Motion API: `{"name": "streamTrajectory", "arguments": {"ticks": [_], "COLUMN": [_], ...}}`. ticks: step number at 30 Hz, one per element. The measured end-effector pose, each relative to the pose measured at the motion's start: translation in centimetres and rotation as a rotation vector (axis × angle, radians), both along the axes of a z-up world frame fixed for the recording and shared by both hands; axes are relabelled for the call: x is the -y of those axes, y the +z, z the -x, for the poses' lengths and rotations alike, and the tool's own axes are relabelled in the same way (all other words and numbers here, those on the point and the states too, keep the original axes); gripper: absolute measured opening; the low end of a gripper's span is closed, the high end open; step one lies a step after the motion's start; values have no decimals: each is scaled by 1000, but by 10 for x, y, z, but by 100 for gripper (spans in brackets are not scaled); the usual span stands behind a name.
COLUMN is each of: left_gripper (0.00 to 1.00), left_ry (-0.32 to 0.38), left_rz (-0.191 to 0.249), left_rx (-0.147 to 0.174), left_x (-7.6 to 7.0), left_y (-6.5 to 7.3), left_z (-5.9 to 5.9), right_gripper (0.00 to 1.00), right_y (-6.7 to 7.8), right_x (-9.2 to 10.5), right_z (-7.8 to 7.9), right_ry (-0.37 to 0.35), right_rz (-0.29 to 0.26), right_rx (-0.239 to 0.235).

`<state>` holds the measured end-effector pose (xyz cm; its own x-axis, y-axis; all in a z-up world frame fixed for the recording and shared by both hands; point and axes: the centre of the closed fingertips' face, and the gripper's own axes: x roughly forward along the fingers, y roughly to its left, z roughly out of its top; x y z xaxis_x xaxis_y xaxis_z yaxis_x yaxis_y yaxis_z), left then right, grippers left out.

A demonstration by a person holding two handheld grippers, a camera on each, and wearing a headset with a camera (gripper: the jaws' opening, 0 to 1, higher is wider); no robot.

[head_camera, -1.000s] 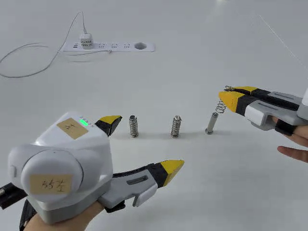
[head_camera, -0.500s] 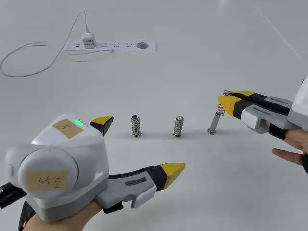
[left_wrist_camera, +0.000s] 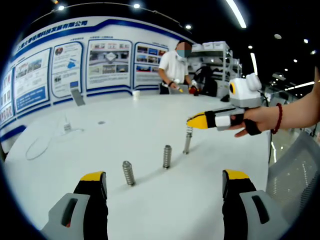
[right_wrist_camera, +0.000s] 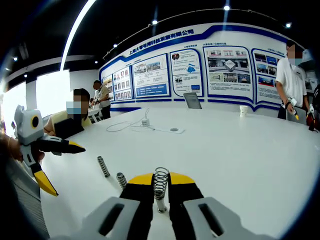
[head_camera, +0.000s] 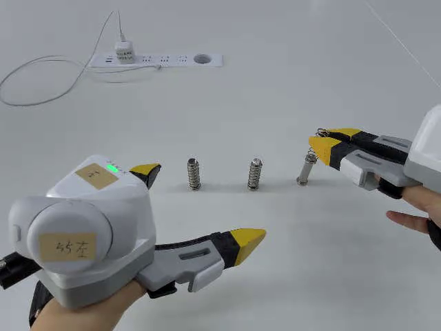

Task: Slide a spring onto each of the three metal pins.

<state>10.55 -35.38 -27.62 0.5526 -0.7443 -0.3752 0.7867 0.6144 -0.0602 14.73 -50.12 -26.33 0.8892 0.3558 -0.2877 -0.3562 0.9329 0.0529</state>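
- right gripper (head_camera: 316, 137): fingers (right_wrist_camera: 143, 183) are clamped on the last spring (right_wrist_camera: 160, 178), with the coil pinched in the narrow gap between the yellow tips.
- change: a second ago this spring hung above and off to one side of the third pin (head_camera: 303, 174). Now its lower coils have come down over the pin's head.
- so threading has started but isn't finished. Most of the shank is bare below the coil.
- the pin leans, top toward the right gripper and foot on the worktop (head_camera: 275, 89). It leaned the same way a second ago. My read: the spring may bind unless the pin is stood up or the push follows its axis.
- middle spring (head_camera: 255, 174) and left spring (head_camera: 193, 174) each sit on an upright pin, unchanged. Two of three done.
- left gripper (head_camera: 200, 203): fingers wide apart, holding nothing, on the near side of the row and clear of it. Barely shifted.
- materials: the springs are thin bright steel wire in open helical coils, so they should compress easily. The pins are polished metal cylinders; the foot looks slightly wider.
- the worktop is smooth, matte white. Probably slick, so a leaning pin could skate.
- white power strip (head_camera: 165, 61) and its cable (head_camera: 41, 72) lie at the far side, well apart from the work.
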Motion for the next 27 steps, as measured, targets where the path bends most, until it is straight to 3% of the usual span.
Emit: {"name": "streamTrajectory", "arguments": {"ticks": [14,27], "left_gripper": [95,91], "left_ry": [-7,8], "left_rz": [-14,-31], "left_rx": [3,-6], "left_x": [1,-4], "left_y": [-1,-5], "left_z": [2,-1], "right_gripper": [11,11], "right_y": [-24,-41], "right_x": [-8,-9], "right_z": [5,7], "right_ry": [34,51], "right_rz": [100,138], "right_rx": [-40,-83]}}
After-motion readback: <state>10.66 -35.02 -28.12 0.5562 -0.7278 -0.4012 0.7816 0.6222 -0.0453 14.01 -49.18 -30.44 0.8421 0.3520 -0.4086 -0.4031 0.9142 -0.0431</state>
